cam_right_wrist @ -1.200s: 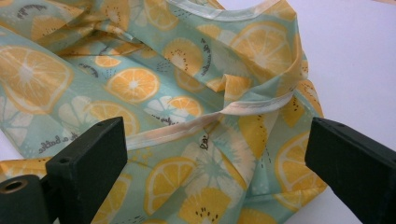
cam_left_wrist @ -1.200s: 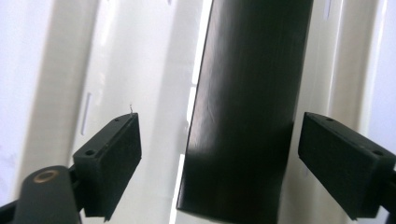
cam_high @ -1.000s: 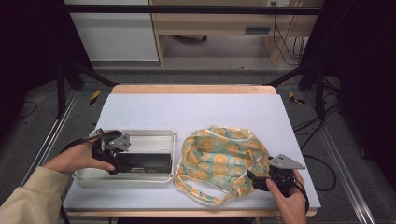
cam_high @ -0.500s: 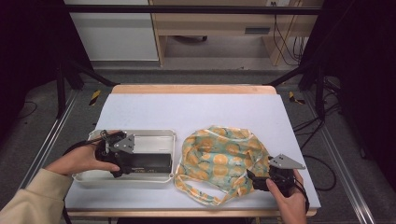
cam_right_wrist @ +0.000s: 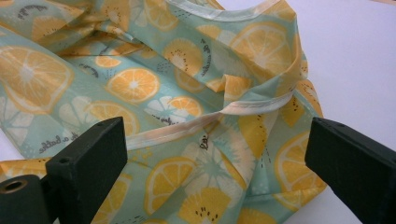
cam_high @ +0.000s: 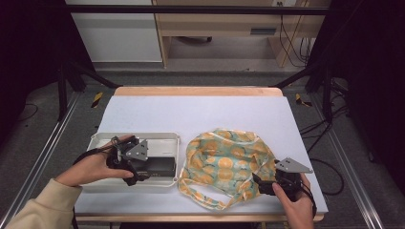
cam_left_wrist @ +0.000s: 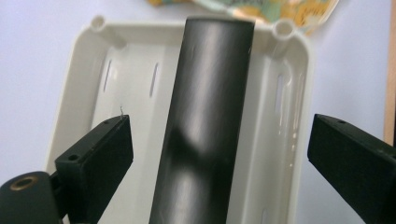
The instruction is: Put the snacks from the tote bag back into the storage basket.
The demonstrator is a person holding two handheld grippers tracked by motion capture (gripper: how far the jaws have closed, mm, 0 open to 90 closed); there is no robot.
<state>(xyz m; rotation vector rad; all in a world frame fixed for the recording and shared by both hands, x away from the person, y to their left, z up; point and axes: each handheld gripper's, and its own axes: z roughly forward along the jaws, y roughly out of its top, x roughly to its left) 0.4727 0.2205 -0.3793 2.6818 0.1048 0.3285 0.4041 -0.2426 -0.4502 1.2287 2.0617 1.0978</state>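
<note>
High view: white desk [cam_high: 200, 112], wooden strip along far edge. Cream tray [cam_high: 157, 140] near front-left corner, long side parallel to front edge. Dark cylinder [cam_high: 160, 166] lying inside tray, toward its near wall. Left gripper [cam_high: 138, 167] over tray's left half, held by left hand [cam_high: 93, 166], beige sleeve entering from bottom left; jaw state unclear from here. Citrus-print cloth bag [cam_high: 224, 160] crumpled just right of tray, near front edge, pale strap [cam_high: 203, 200] looping toward front. Right gripper [cam_high: 261, 183] at bag's near-right edge, right hand [cam_high: 293, 202] behind it by front-right corner.

Left gripper view: jaws spread wide, black cylinder [cam_left_wrist: 205, 121] running lengthwise between them, gaps on both sides, no pad touching. Tray [cam_left_wrist: 98, 70] beneath, slotted floor, round corner posts. Scrap of bag [cam_left_wrist: 261, 9] past tray's far wall.

Right gripper view: jaws apart, nothing clamped. Bag [cam_right_wrist: 140, 84] spread under and ahead, teal with orange and lemon slices, cream-trimmed hem [cam_right_wrist: 252, 107] crossing between the jaws. Bare desk [cam_right_wrist: 355, 60] at upper right.
</note>
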